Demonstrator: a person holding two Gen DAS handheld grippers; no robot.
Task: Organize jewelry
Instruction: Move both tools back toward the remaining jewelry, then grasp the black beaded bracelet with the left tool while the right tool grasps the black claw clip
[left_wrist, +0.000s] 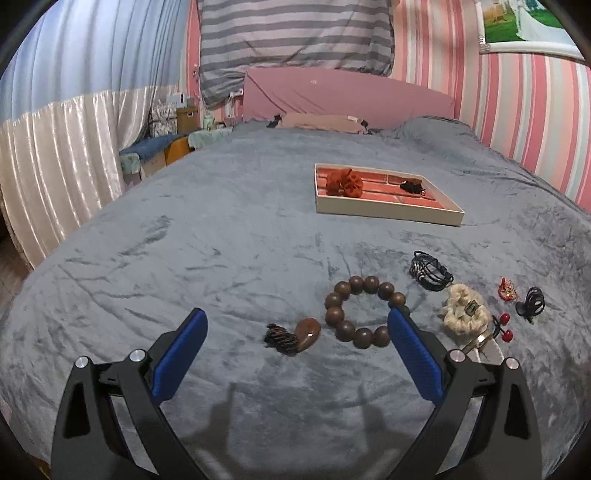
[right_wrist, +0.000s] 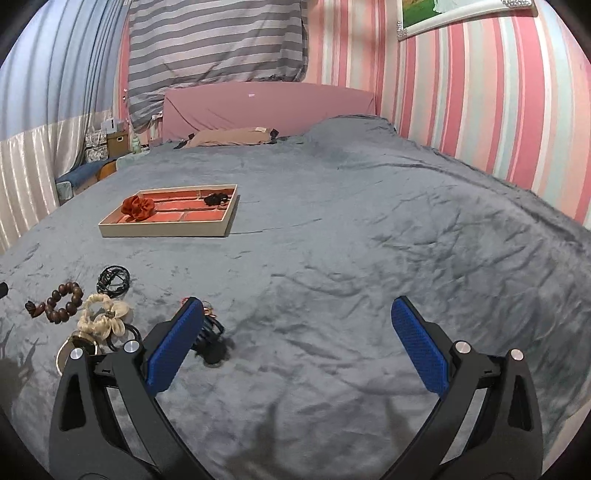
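You hold two grippers, and both are spread wide with nothing between their blue pads: your left gripper (left_wrist: 297, 321) hangs over the near part of the bed, your right gripper (right_wrist: 297, 310) over bare blanket further right. One tray (left_wrist: 391, 214) sits on the bed toward the headboard, with one red scrunchie (left_wrist: 344, 181) in its left part and one small black hair tie (left_wrist: 412, 185) in its right. Loose along the near edge of the bed lie one wooden bead bracelet (left_wrist: 364, 315) with its pendant and tassel, one black cord bracelet (left_wrist: 430, 275), one cream scrunchie (left_wrist: 463, 309), one small red charm (left_wrist: 506, 290), one black claw clip (left_wrist: 532, 302) and one tie with two red beads (left_wrist: 505, 326). The grey blanket (left_wrist: 221, 229) is plush and creased. Behind stand a pink headboard (left_wrist: 347, 96), striped pink walls, a striped grey cloth and pale curtains.
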